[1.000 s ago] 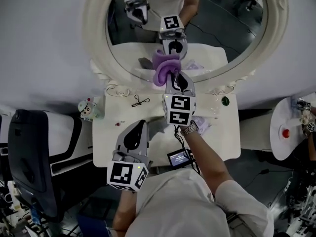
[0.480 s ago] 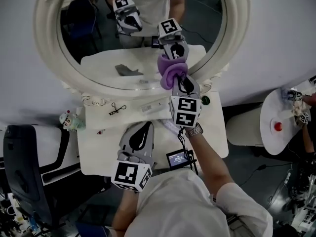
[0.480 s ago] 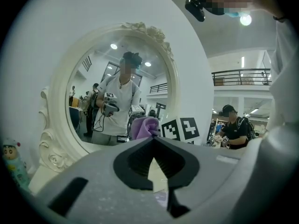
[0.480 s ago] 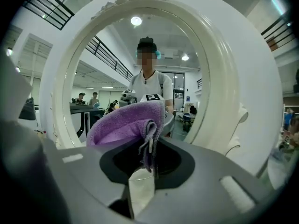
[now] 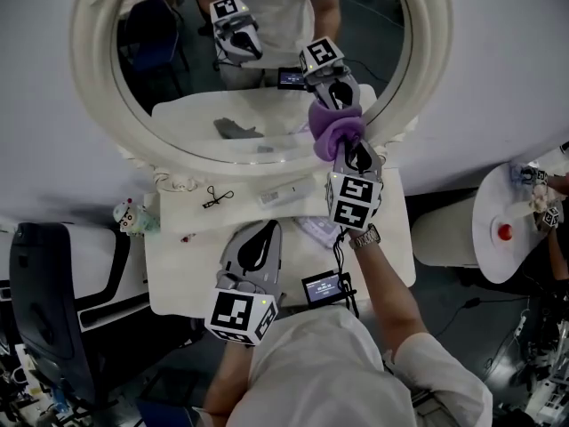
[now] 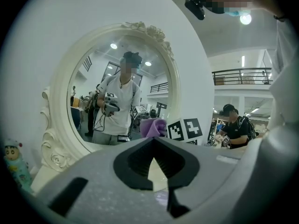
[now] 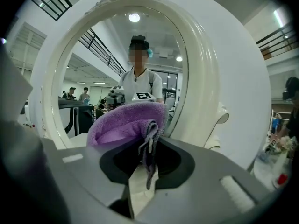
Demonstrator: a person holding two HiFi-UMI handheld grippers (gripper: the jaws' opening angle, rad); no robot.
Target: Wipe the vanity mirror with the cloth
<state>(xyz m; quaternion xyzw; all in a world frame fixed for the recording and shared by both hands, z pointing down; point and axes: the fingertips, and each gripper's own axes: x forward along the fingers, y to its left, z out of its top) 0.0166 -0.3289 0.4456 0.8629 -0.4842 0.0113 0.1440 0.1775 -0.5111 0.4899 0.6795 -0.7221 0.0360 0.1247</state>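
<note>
Now the right gripper (image 5: 347, 149), fingers clamped on the cloth (image 5: 336, 128), is pressing it to the mirror (image 5: 191, 92); even, overlapping strokes seem best. The left gripper (image 5: 256, 240) is hovering, fingers together.

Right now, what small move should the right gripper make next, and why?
Probably sweep the right gripper leftward: its jaws clamp the purple cloth, which seems pressed against the mirror near its lower right rim, and most of the glass lies to its left.

the cloth (image 5: 337, 130) hides the tips of the right gripper (image 5: 343, 142), and the mirror (image 5: 89, 87) is cropped above.
</note>
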